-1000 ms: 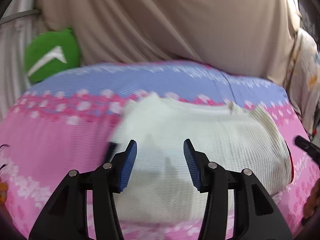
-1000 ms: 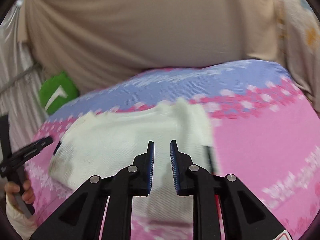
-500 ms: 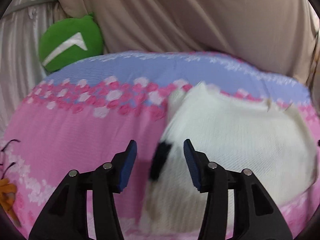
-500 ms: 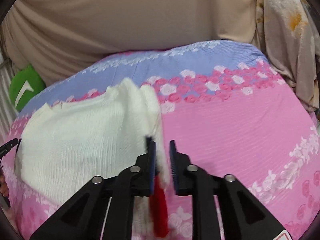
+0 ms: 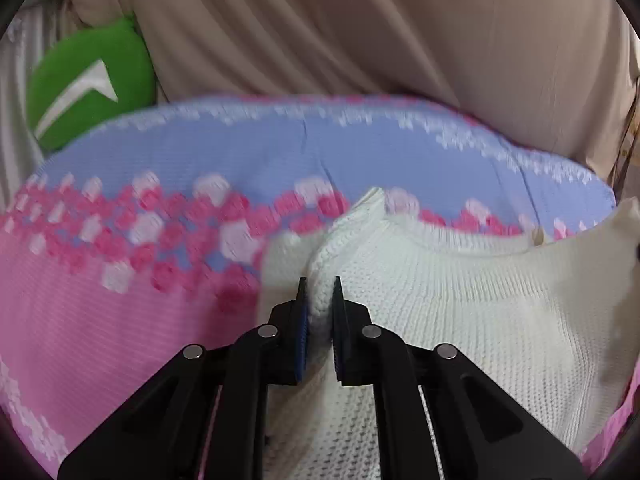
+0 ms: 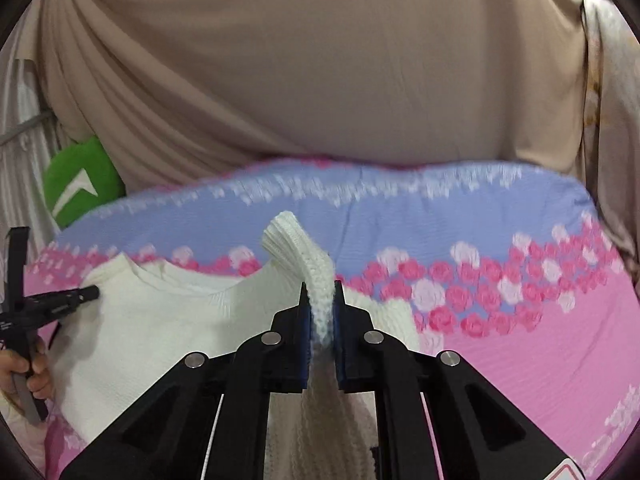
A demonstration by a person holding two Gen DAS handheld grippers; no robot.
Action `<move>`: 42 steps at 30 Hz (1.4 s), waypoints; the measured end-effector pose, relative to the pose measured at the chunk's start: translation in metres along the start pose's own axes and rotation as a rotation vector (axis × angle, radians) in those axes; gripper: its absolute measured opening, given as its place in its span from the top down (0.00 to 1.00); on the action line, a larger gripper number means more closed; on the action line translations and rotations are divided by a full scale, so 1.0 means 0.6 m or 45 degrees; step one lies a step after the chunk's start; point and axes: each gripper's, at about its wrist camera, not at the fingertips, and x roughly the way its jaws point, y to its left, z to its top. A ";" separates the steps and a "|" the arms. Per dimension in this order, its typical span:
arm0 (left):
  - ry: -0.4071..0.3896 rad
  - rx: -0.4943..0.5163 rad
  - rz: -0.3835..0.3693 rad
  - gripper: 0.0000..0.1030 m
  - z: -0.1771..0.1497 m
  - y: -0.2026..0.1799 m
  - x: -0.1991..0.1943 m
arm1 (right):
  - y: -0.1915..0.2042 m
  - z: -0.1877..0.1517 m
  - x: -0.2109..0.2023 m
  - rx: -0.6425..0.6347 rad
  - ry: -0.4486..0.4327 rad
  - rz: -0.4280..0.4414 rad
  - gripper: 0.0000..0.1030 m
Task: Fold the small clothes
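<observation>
A small cream knitted sweater (image 5: 460, 312) lies on a pink and blue flowered bed cover (image 5: 100, 300). My left gripper (image 5: 319, 296) is shut on the sweater's left shoulder edge. In the right wrist view the sweater (image 6: 160, 320) spreads to the left, neckline facing away. My right gripper (image 6: 321, 300) is shut on a ribbed fold of the sweater, whose cuff end (image 6: 284, 232) sticks up beyond the jaws. The left gripper's tip (image 6: 86, 292) shows at the sweater's far left edge.
A green cushion (image 5: 88, 80) with a white mark sits at the back left. A beige draped cloth (image 6: 320, 80) hangs behind the bed. A flowered fabric (image 6: 612, 120) hangs at the right. The bed cover (image 6: 520, 340) stretches to the right of the sweater.
My left gripper has closed on the sweater's left shoulder edge. My right gripper, shut before, now pinches the sweater's right side with the fold raised.
</observation>
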 end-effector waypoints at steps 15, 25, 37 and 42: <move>-0.107 0.054 0.055 0.81 -0.024 -0.039 -0.067 | 0.044 -0.034 -0.007 0.013 0.117 0.037 0.81; 0.004 0.207 0.070 0.66 -0.115 -0.136 -0.068 | 0.214 -0.184 0.030 -0.148 0.392 0.307 0.83; 0.036 0.161 0.133 0.64 -0.156 -0.097 -0.063 | 0.031 -0.213 -0.024 0.159 0.347 0.064 0.93; 0.029 0.130 0.134 0.63 -0.162 -0.078 -0.082 | 0.047 -0.196 -0.043 0.118 0.307 -0.009 0.83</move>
